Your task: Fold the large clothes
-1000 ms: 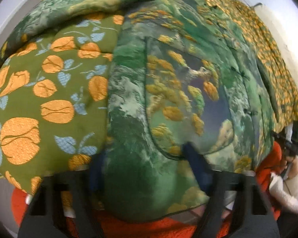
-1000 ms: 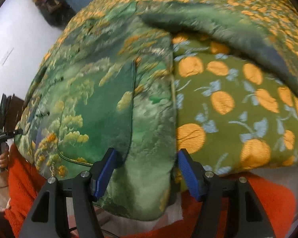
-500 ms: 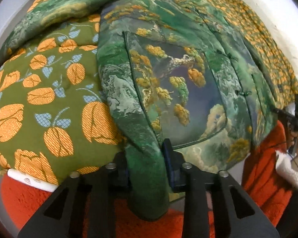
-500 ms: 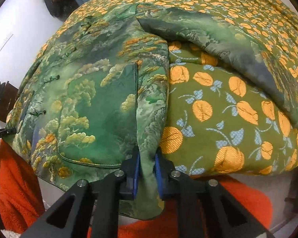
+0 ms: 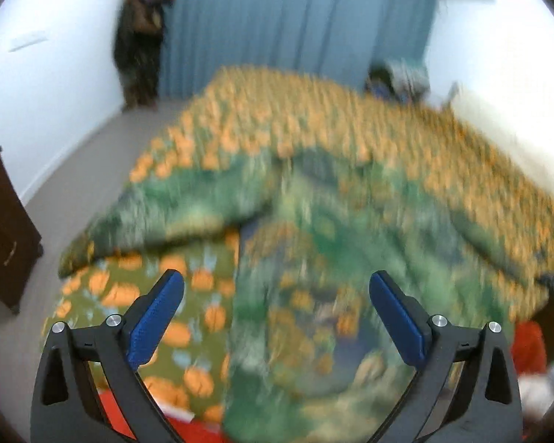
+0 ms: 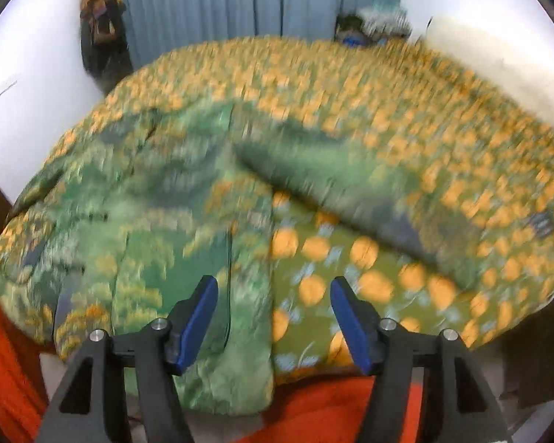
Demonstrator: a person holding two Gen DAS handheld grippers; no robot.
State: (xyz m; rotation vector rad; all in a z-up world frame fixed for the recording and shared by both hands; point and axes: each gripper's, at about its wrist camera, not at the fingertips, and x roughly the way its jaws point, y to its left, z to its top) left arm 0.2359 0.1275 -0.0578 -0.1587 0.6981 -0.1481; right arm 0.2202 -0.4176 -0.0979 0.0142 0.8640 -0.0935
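The green landscape-print jacket (image 6: 158,221) is laid flat on the bed, over an orange-patterned bedspread (image 6: 387,85). One sleeve (image 6: 336,181) is spread out across the cover. The left gripper (image 5: 277,313) is held above the jacket's hem with its blue-padded fingers (image 5: 155,317) set wide apart; nothing is gripped. The right gripper (image 6: 273,317) is likewise held open and empty, straddling the jacket's side edge. Both views are blurred. A blue curtain (image 6: 255,0) is seen behind the bed.
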